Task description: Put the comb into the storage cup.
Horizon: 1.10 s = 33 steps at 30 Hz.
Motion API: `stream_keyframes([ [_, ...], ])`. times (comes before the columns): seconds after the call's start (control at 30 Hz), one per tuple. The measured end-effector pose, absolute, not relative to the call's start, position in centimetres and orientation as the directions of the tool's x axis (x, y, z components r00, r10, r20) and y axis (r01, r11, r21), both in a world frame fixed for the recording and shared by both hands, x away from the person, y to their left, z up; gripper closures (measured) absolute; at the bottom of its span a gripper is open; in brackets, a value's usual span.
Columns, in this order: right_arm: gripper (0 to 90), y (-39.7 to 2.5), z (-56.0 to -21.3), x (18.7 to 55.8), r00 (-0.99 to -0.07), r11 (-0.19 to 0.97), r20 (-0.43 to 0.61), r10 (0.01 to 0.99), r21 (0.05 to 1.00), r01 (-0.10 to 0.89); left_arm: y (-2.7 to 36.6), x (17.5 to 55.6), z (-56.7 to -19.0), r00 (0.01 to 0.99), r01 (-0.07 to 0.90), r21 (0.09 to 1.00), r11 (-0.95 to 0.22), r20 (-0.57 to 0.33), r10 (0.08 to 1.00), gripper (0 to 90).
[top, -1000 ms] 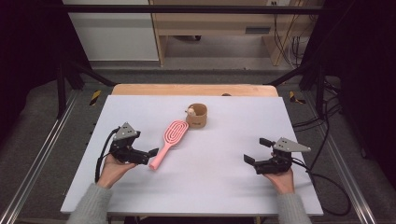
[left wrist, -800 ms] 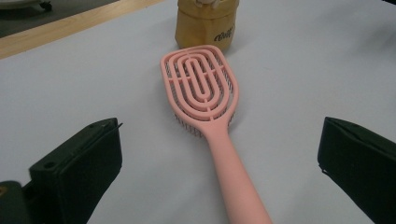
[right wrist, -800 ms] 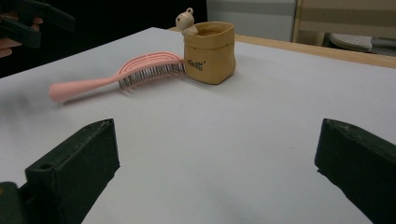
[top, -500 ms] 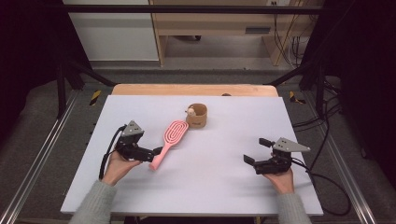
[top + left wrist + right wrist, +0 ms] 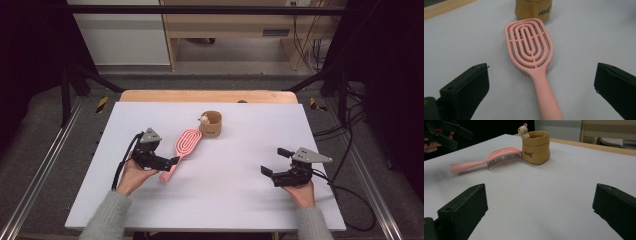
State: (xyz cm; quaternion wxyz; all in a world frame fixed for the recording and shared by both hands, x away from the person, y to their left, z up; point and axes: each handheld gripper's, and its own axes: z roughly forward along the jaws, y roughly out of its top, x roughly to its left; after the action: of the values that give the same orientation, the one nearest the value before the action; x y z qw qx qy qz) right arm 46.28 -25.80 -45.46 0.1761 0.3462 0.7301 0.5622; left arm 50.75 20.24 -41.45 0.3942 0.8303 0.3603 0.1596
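Note:
A pink hairbrush lies bristles down on the white table, its head toward a small tan pouch with a little bear figure on its rim. My left gripper is open at the brush's handle. In the left gripper view the handle runs up between the two wide-apart jaws, and the oval head reaches the pouch. My right gripper rests open at the table's right, holding nothing. In the right gripper view the brush and pouch lie ahead.
A wooden strip borders the table's far edge. Black frame posts and metal rails stand beside the table. Cables trail off the right side. The left hand and its gripper show at the right gripper view's top left.
My left gripper has slid right along the table to the brush's handle, which now lies between its open jaws. The right gripper, brush and pouch have stayed put.

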Motion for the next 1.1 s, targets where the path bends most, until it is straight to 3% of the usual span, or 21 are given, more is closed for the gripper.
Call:
stream_keyframes([
  [1.1,0.2,-25.7,-45.5,46.3,-0.701,0.129,0.134,0.701,0.942,0.310,18.0,52.8,-44.4,0.662,0.574,0.668,-0.474,-0.037,0.749,5.3],
])
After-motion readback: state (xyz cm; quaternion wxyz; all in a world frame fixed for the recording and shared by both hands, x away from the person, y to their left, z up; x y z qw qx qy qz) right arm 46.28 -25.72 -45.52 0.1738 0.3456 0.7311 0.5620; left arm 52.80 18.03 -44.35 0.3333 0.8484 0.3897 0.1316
